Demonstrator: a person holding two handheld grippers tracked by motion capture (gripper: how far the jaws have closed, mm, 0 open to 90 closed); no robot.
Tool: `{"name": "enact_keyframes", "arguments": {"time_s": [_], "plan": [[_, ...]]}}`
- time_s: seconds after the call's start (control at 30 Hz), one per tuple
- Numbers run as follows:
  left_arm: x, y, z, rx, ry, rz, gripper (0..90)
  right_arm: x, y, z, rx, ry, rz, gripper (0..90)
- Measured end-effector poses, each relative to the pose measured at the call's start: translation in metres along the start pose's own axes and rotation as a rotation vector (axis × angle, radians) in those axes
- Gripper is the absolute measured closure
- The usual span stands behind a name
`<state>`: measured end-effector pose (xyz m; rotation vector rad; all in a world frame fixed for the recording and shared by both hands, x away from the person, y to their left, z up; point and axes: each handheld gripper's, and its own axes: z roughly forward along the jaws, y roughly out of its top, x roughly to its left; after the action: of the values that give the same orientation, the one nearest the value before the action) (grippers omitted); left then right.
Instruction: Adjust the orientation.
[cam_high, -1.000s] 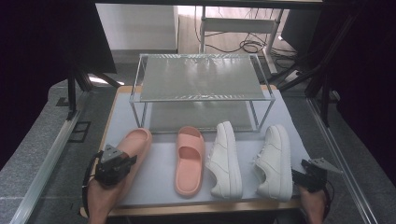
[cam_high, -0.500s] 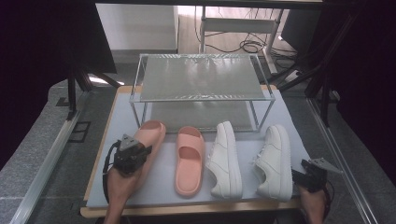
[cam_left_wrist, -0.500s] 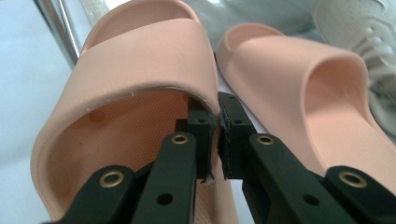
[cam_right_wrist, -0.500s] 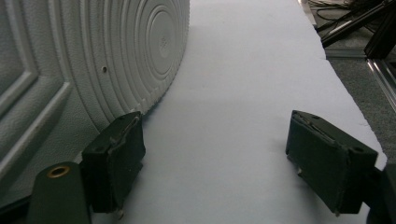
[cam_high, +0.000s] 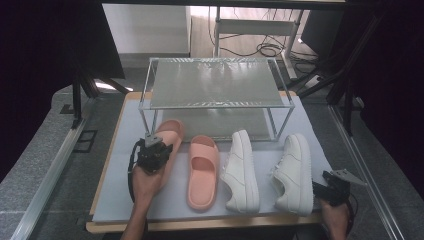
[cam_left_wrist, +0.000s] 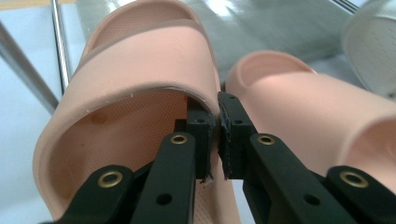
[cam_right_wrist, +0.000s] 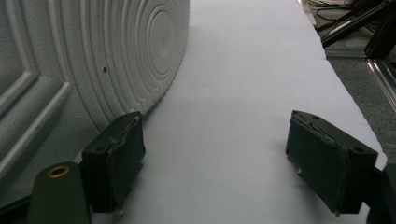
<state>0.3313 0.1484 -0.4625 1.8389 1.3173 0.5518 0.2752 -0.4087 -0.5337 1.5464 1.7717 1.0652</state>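
Left gripper (cam_left_wrist: 217, 135) pinches the peach slide's (cam_left_wrist: 140, 93) broad, seemingly rubbery strap.

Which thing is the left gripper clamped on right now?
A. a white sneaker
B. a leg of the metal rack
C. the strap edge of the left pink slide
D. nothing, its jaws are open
C: in the left gripper view the left gripper pinches the strap edge of the left pink slide.

Left gripper (cam_left_wrist: 218, 122) clamped tight, forearm reaching forward; right gripper (cam_right_wrist: 215, 158) spread wide.
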Motion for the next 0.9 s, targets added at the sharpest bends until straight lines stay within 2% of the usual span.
{"name": "enact_keyframes", "arguments": {"time_s": [0.17,0.63,0.77,0.8,0.87,0.9], "plan": [[0.0,0.011,0.02,-0.004,0.037,-0.02,84.0,0.0,0.0,0.0,0.0,0.0,-0.002,19.4],[0.001,0.036,0.061,-0.045,0.104,-0.061,83.9,0.0,0.0,0.0,0.0,0.0,-0.003,19.5],[0.004,0.042,0.079,-0.028,0.122,-0.073,84.0,0.0,0.0,0.0,0.0,0.0,-0.003,19.5],[0.005,0.042,0.081,-0.015,0.132,-0.055,84.0,0.0,0.0,0.0,0.0,0.0,-0.003,19.5],[0.005,0.043,0.083,-0.008,0.137,-0.047,83.7,0.0,0.0,0.0,0.0,0.0,-0.003,19.5],[0.004,0.043,0.085,-0.007,0.135,-0.058,83.3,0.0,0.0,0.0,0.0,0.0,-0.003,19.5]]}}
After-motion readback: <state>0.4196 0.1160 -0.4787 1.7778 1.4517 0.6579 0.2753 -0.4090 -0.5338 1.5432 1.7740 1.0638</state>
